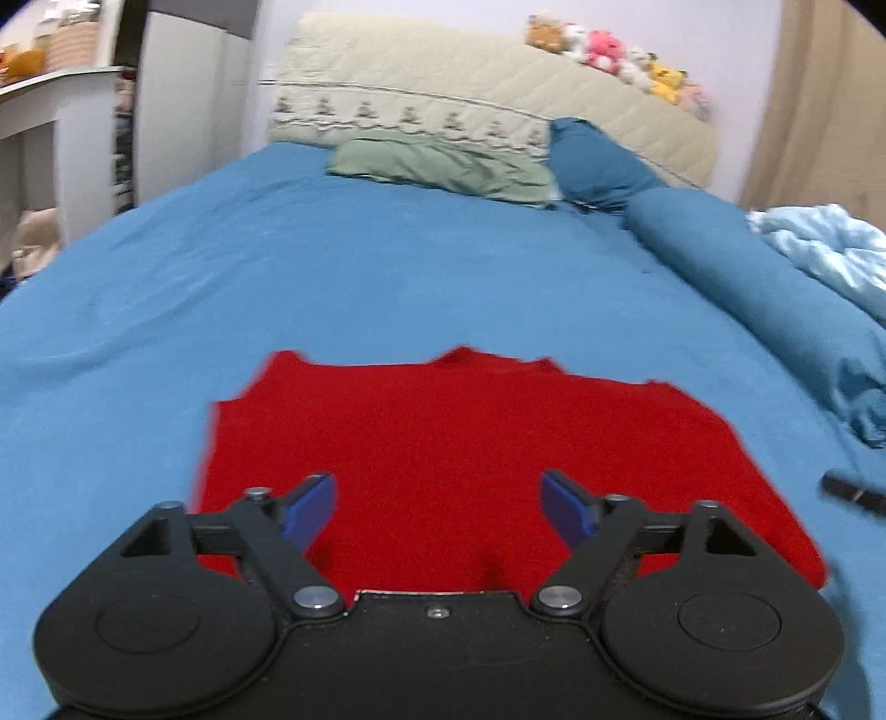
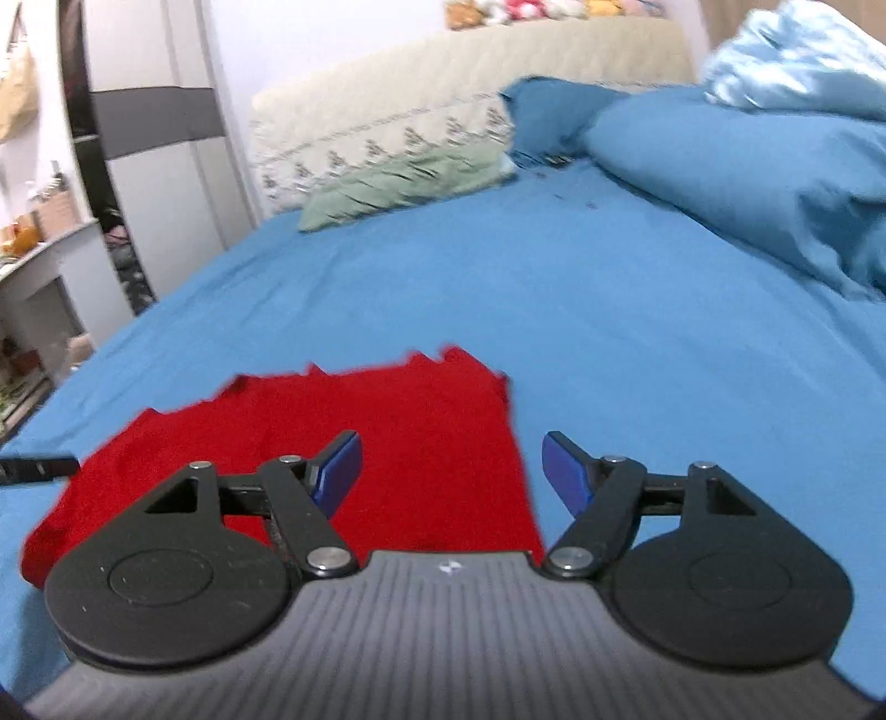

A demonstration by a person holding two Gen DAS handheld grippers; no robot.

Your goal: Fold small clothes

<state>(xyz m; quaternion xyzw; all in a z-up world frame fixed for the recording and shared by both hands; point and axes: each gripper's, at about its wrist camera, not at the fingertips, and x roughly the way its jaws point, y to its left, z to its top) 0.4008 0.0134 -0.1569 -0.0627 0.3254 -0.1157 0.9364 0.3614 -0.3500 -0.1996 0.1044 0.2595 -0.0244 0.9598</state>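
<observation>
A small red garment (image 1: 454, 437) lies flat on the blue bed sheet (image 1: 332, 288), its neckline at the far edge. My left gripper (image 1: 439, 501) is open and empty above the garment's near edge. In the right wrist view the same red garment (image 2: 410, 432) lies under and left of my right gripper (image 2: 451, 468), which is open and empty over the garment's right edge. A tip of the other gripper shows at the far right of the left wrist view (image 1: 853, 490) and at the far left of the right wrist view (image 2: 39, 468).
A green pillow (image 1: 443, 166) and a blue pillow (image 1: 598, 166) lie at the beige headboard (image 1: 498, 105), with soft toys (image 1: 609, 50) on top. A rolled blue duvet (image 1: 775, 310) and light blue blanket (image 1: 819, 243) lie along the right. A white desk (image 2: 50, 260) stands left.
</observation>
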